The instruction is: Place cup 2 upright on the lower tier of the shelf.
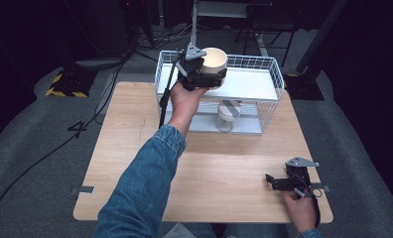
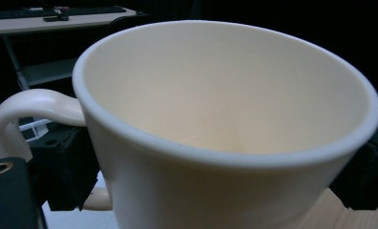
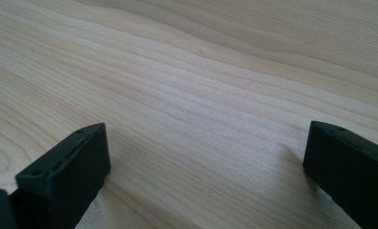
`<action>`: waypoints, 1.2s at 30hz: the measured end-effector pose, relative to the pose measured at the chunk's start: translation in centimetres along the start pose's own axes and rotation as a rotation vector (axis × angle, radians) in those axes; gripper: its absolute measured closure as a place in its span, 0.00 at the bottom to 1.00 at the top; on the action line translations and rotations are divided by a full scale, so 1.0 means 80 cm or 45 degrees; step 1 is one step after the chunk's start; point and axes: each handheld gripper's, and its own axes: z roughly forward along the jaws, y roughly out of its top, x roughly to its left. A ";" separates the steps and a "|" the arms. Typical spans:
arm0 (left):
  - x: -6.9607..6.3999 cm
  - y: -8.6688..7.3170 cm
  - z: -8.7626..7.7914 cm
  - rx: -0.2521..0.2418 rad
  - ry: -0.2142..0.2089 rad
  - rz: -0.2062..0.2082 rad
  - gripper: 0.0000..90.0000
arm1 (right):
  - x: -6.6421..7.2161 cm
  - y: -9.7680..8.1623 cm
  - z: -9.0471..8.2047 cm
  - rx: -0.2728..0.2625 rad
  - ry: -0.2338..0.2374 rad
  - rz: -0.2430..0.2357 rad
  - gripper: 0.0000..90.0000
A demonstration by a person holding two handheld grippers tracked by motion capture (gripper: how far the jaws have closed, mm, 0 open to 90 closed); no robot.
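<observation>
Right hand-held gripper (image 1: 274, 182): near right on pale wooden counter (image 1: 224, 178), jaws apart, nothing between | lidded clear jar (image 1: 229, 115): lower tier of white wire rack (image 1: 271, 84), far centre | left hand-held gripper (image 1: 204, 77): clamped on cream ceramic mug (image 1: 214, 60), upright, over rack's upper shelf, far left.
</observation>
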 end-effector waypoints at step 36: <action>-0.006 -0.010 0.082 0.088 0.054 -0.055 0.09 | 0.000 0.000 0.000 -0.002 -0.001 0.002 0.02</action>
